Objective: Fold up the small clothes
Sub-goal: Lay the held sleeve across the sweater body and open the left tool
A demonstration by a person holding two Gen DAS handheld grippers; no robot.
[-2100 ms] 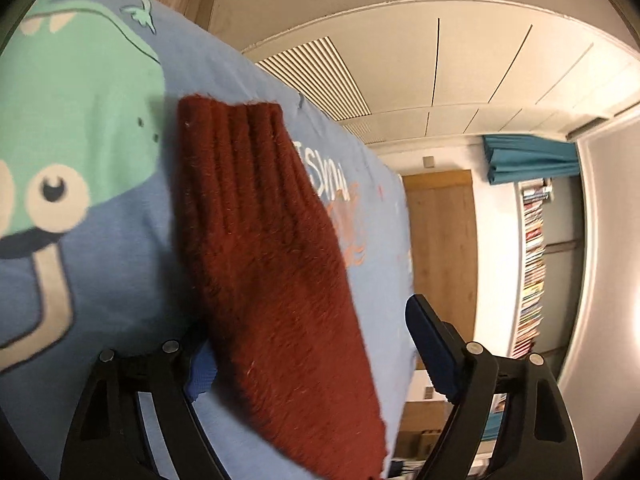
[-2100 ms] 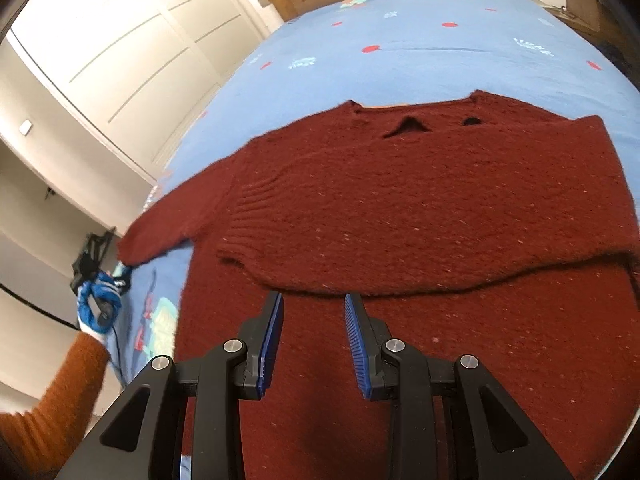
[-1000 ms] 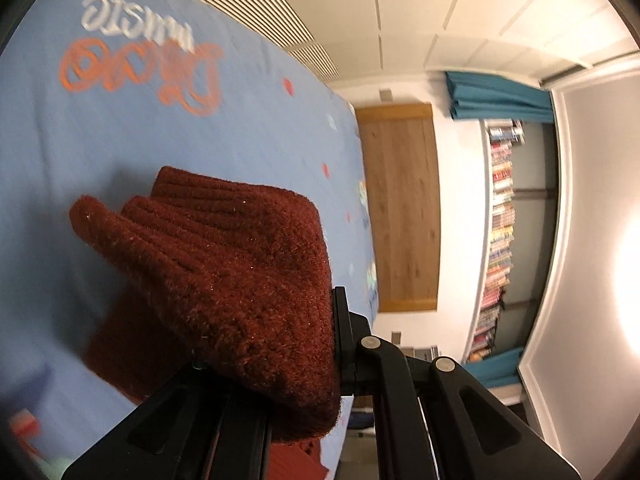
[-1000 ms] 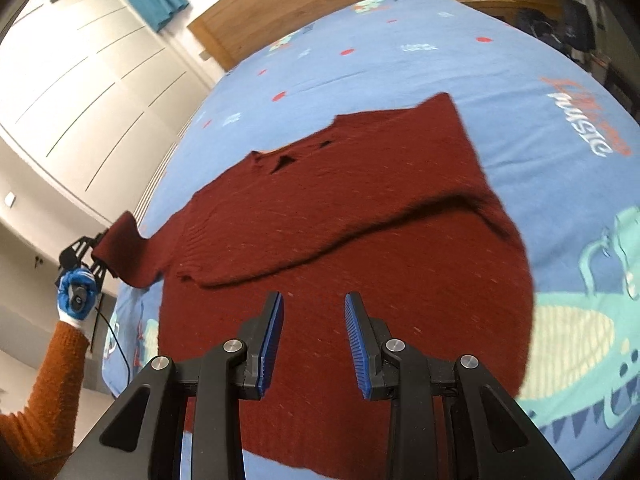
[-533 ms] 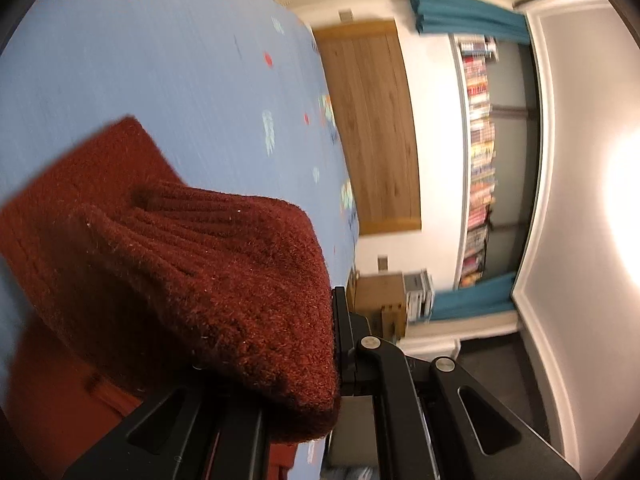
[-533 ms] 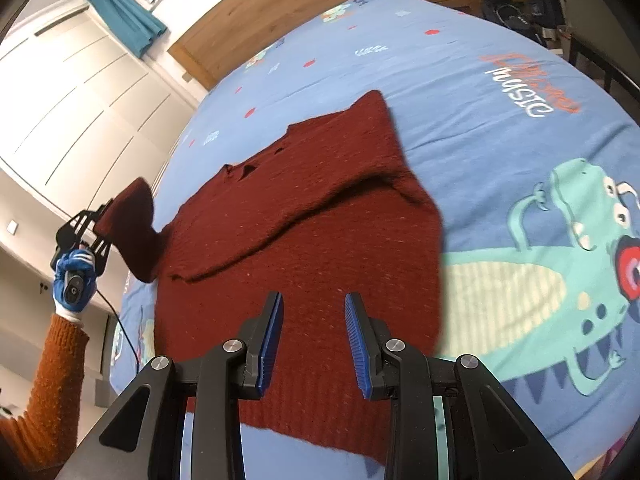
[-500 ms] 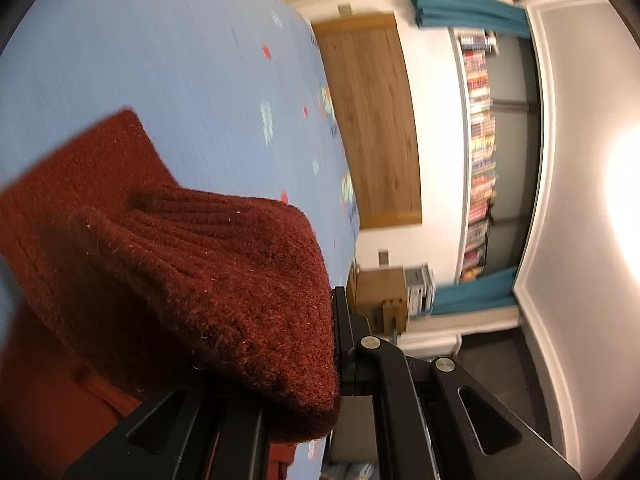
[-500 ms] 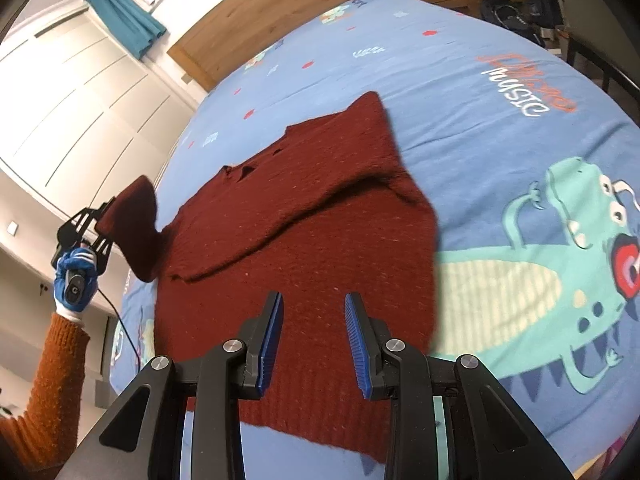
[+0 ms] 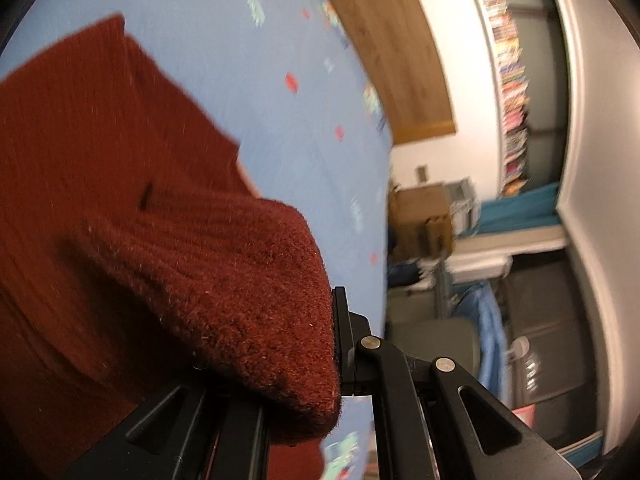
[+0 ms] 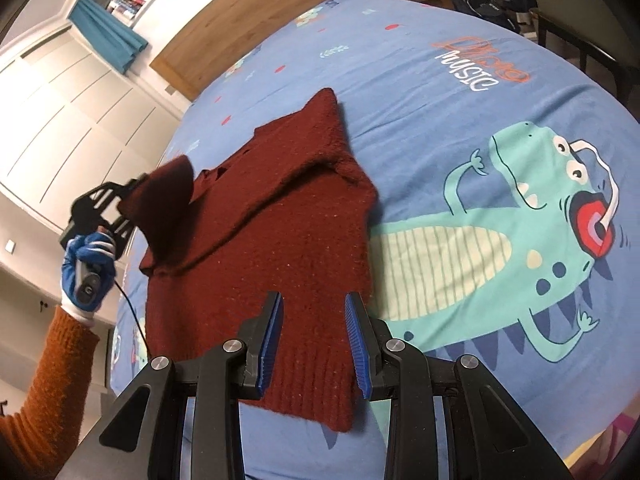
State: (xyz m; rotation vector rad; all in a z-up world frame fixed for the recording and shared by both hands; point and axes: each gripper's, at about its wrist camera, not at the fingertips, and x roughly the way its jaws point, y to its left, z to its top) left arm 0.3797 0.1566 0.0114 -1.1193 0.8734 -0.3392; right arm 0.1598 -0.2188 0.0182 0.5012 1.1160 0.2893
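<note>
Lying across the blue bed [image 10: 420, 92], the maroon sweater [image 10: 280, 240] has its nine-o'clock sleeve [image 9: 224, 280] lifted, clenched in the left claw [image 10: 132, 196]; the right claw [image 10: 314, 320] hovers released above the hem.

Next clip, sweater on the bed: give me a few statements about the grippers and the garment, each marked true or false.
1. The left gripper is shut on the sleeve. True.
2. The right gripper grips the hem. False: its jaws stand apart with nothing pressed between them.
3. The sweater is dark red. True.
4. The dinosaur print is covered by the sweater. False: it lies bare beside it on the bedcover.
5. The held sleeve lies flat on the bed. False: it is lifted.
</note>
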